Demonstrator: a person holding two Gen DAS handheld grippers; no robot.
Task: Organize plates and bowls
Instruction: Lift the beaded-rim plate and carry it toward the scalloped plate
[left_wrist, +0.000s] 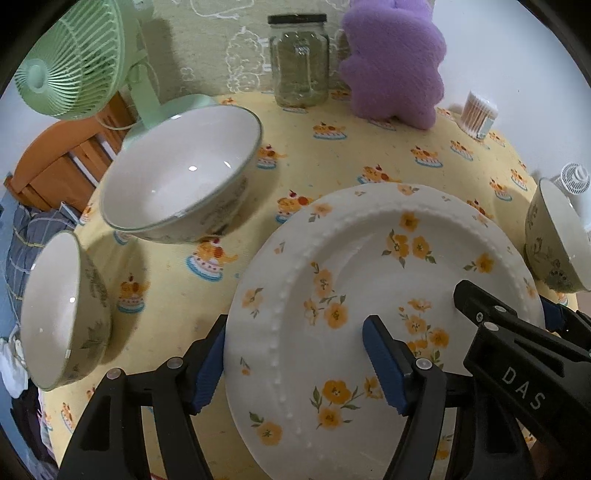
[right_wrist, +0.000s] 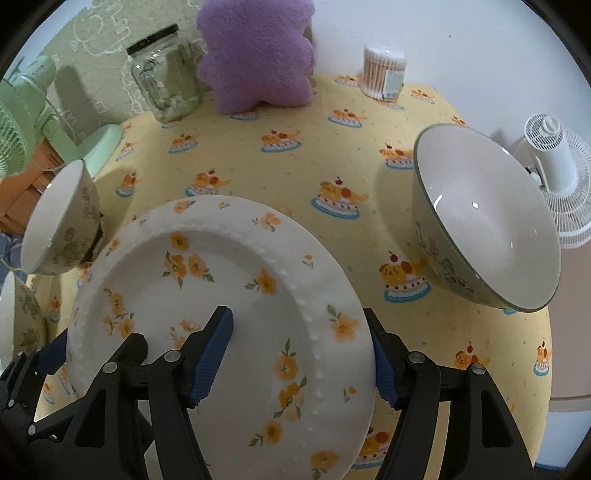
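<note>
A white plate with yellow flowers (left_wrist: 369, 295) (right_wrist: 229, 288) lies on the yellow tablecloth. My left gripper (left_wrist: 295, 363) straddles its left rim, one finger over the plate and one outside, jaws open. My right gripper (right_wrist: 301, 360) straddles its right rim the same way, jaws open. A large white bowl (left_wrist: 181, 173) stands beyond the plate to the left, a smaller bowl (left_wrist: 62, 314) at the left edge. Another bowl (right_wrist: 487, 221) (left_wrist: 557, 236) stands to the right of the plate.
At the back stand a green fan (left_wrist: 74, 59), a glass jar (left_wrist: 299, 59), a purple plush cushion (left_wrist: 391, 59) and a tub of cotton swabs (right_wrist: 384, 70). A small white fan (right_wrist: 554, 177) stands at the right edge. A wooden chair (left_wrist: 55, 162) is beyond the table's left edge.
</note>
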